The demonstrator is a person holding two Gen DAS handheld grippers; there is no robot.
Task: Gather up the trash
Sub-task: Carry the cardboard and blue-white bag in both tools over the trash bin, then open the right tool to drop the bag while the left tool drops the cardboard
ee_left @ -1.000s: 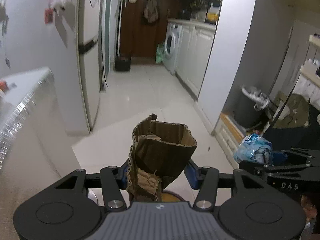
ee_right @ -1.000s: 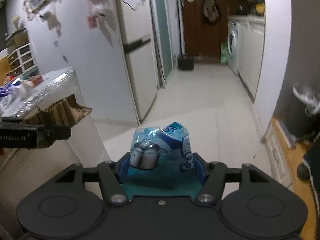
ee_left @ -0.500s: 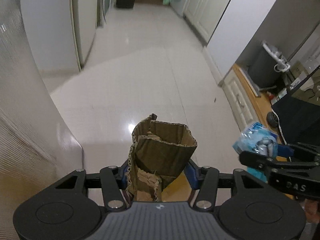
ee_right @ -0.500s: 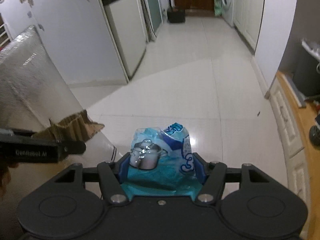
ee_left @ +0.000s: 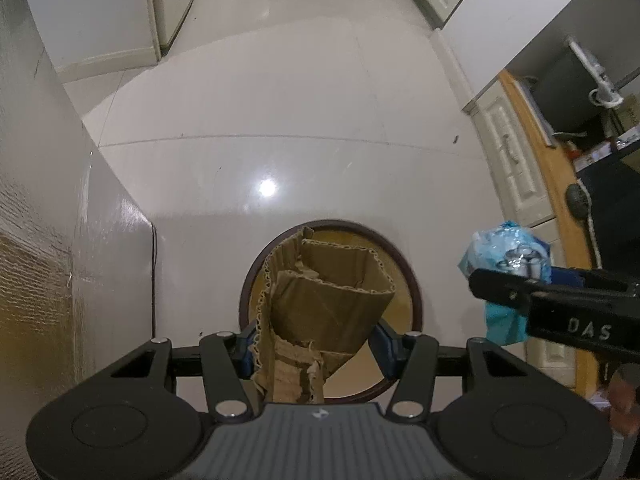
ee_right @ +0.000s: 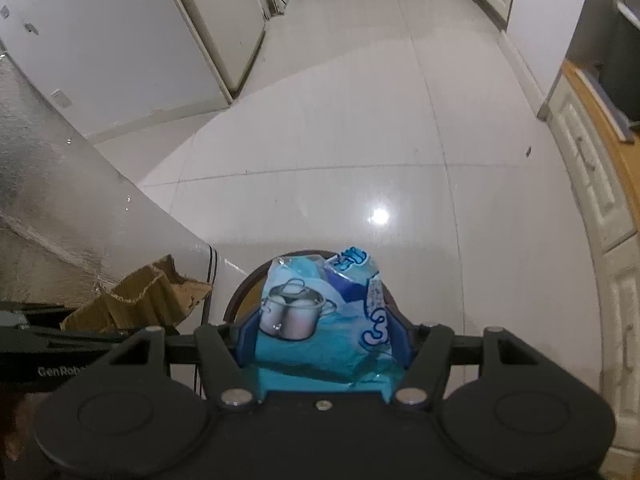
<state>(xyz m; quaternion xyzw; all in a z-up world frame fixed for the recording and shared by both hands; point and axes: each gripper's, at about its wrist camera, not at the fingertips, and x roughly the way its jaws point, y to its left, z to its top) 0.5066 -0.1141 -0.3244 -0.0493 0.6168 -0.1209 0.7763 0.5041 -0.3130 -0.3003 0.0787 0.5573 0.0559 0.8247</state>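
Note:
My left gripper (ee_left: 316,344) is shut on a crumpled piece of brown corrugated cardboard (ee_left: 324,292) and holds it above a round bin (ee_left: 414,292) with a dark rim and a tan inside on the floor. My right gripper (ee_right: 322,340) is shut on a blue plastic food wrapper (ee_right: 320,312) with a pot picture; the bin's rim (ee_right: 236,300) shows just behind it. In the left wrist view the right gripper (ee_left: 560,304) and the wrapper (ee_left: 506,252) are to the right of the bin. In the right wrist view the cardboard (ee_right: 140,300) is at the left.
A counter side with a foil-like cover (ee_left: 36,240) rises at the left. A white fridge (ee_right: 208,28) stands further back. White cabinet doors (ee_left: 516,160) and a wooden ledge (ee_left: 560,184) run along the right. Glossy white floor tiles (ee_left: 280,120) lie ahead.
Both grippers have tilted down toward the floor with their loads. The round bin has come into view under the cardboard and behind the wrapper.

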